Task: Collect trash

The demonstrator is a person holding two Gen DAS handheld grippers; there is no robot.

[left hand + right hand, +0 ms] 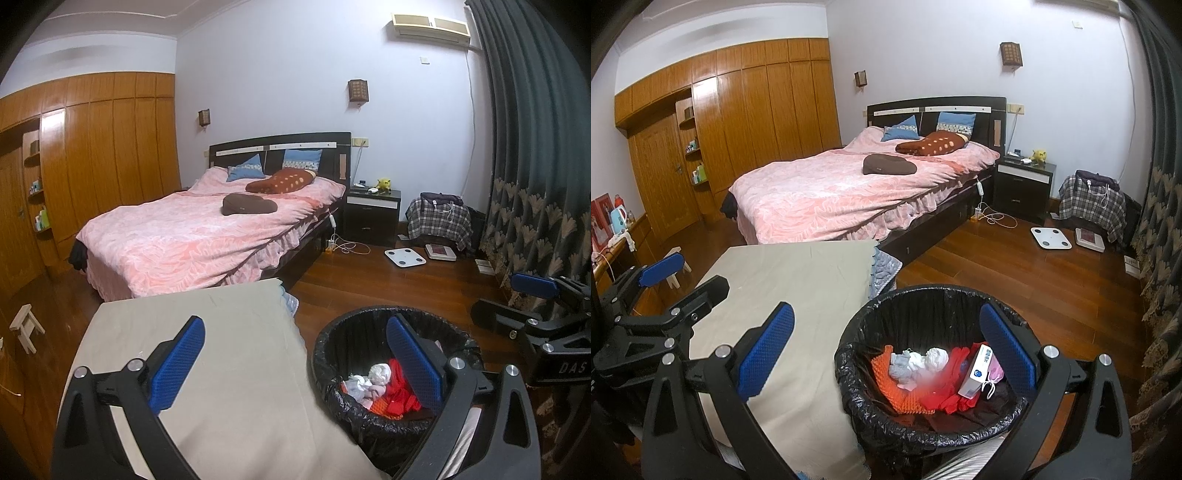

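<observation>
A round bin with a black liner (pixel 923 432) stands on the wooden floor beside a table under a beige cloth (pixel 798 280). Inside lie crumpled white tissue (pixel 923 360), an orange mesh piece (pixel 897 391), red wrappers (pixel 955 369), a white box with a blue logo (pixel 977 373) and a pink mask (pixel 995 371). My right gripper (pixel 886 352) hangs open over the bin's left rim, holding nothing. My left gripper (pixel 295 365) is open and bare too, spanning the table edge and the bin (pixel 388 310). Each gripper shows in the other's view: right gripper (pixel 506 299), left gripper (pixel 683 282).
A bed with a pink cover (pixel 849 192) stands behind the table, with a dark nightstand (pixel 1023 184) to its right. Two scales (pixel 1051 238) and cables lie on the floor near a plaid-draped chair (pixel 1089 206). A curtain (pixel 1160 221) hangs at right; a small wooden stool (pixel 677 269) stands at left.
</observation>
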